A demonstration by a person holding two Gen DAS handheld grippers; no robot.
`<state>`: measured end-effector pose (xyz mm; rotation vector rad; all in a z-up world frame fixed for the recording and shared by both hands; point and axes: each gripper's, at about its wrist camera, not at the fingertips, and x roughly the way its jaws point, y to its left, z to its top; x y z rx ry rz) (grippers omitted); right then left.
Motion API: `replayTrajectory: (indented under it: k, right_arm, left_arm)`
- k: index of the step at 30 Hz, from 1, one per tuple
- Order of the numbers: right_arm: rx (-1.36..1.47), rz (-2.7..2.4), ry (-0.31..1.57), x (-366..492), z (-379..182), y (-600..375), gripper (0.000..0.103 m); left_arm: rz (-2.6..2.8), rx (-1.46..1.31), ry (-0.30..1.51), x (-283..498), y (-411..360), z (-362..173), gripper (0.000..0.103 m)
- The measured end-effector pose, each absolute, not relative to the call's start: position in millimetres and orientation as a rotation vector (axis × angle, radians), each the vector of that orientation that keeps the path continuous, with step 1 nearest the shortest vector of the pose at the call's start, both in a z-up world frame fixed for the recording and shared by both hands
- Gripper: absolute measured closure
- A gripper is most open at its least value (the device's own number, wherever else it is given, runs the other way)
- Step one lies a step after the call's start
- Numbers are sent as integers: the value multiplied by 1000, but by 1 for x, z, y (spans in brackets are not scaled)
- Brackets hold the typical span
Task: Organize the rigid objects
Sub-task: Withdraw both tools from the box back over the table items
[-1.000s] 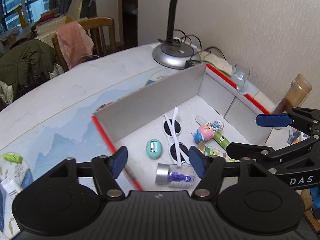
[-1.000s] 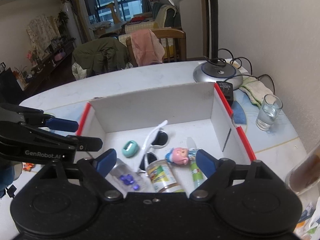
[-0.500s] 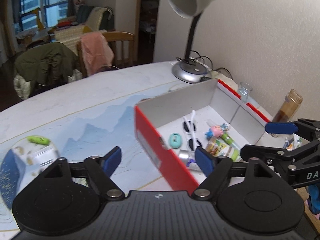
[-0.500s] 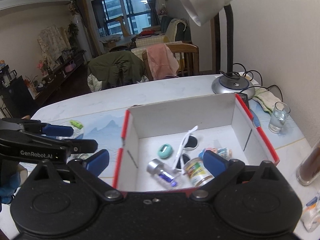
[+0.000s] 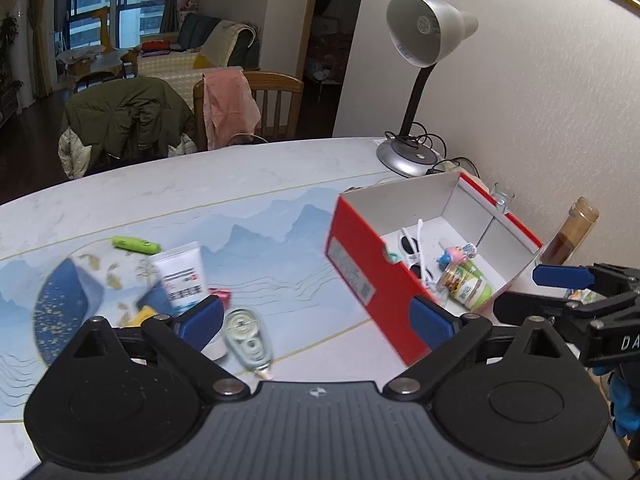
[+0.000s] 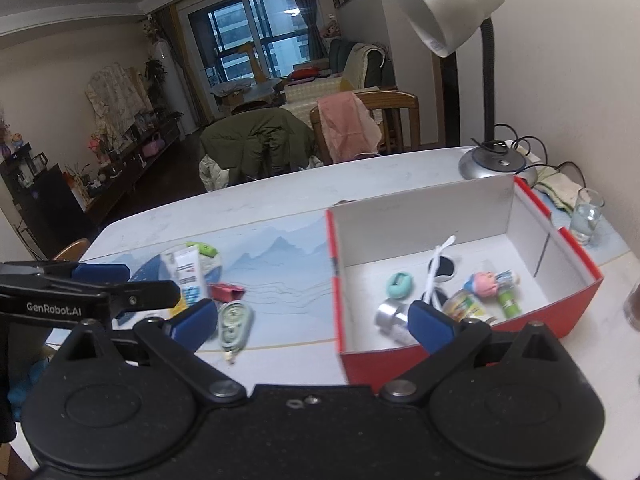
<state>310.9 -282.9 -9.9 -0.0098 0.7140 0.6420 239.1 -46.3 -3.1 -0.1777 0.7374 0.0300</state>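
While both grippers [image 5: 318, 322] [image 6: 312, 322] gape empty, glossy sunglasses [image 6: 438, 276] (white-framed) lie in cardboard box [image 6: 424, 204].

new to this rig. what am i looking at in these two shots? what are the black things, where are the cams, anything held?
No robot arm here: a person carries two handheld grippers, each with two blue-padded fingers and a fisheye camera looking forward along them. One picture is from the left gripper, the other from the right gripper; each also catches the other gripper at its edge. Both have just been opening, stand wide open and hold nothing.

On the table sits a red box already holding white sunglasses, a teal sharpener, a small figure and a clear vial with a silver cap. Loose beside it lie a correction tape dispenser, a white tube and a green item. A desk lamp and a glass of water stand behind.
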Motion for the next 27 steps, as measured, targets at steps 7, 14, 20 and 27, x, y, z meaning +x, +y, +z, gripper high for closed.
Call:
replayTrajectory:
  k: [7,14,20,27]
  right_arm:
    - [-3,655,722,292,-11,-259,1]
    - [-13,673,739,276,-20,-230,1]
    - [-32,690,758,267,-27,-204,2]
    - [-77,696,775,268,-40,-171,2]
  left_arm:
    - [50,-200,717,209,-16,-11,0]
    - [24,-218,678,177,11,-27,0]
    - [-4,-211,674,158,24,-45,0]
    - [27,-177,673,153,40,-64,0]
